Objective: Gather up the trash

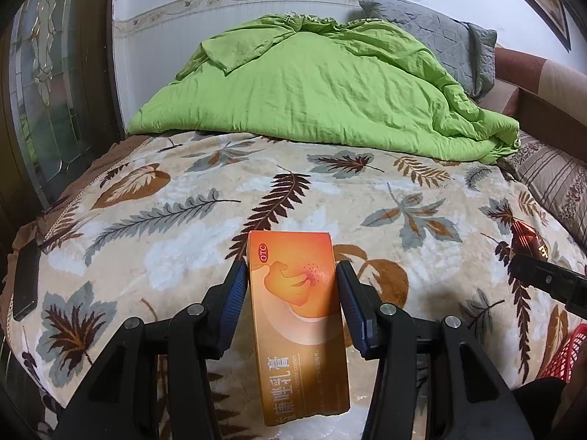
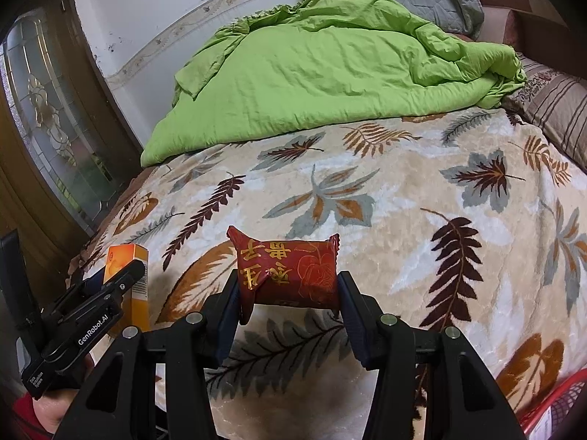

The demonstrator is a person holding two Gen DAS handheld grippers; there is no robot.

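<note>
A leaf-patterned blanket (image 1: 220, 198) is spread over the bed, and a rumpled duvet (image 1: 323, 84) is heaped on its far part, against the wall. A quilted pillow (image 1: 433, 33) is propped behind the duvet, to the right. An ointment carton (image 1: 297, 315) is held above the near blanket between the left gripper (image 1: 291, 293) pads. To its right, a snack packet (image 2: 290, 275) is held in the right gripper (image 2: 288, 297). A mesh basket (image 1: 561, 355) sits at the near right edge, a phone (image 1: 25, 282) at the blanket's left edge.

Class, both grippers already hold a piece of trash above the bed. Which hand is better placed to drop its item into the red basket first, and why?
Right. The red basket sits at the lower right edge of both views, closer to the right gripper holding the red wrapper. The left gripper, holding the orange box, is farther.
</note>
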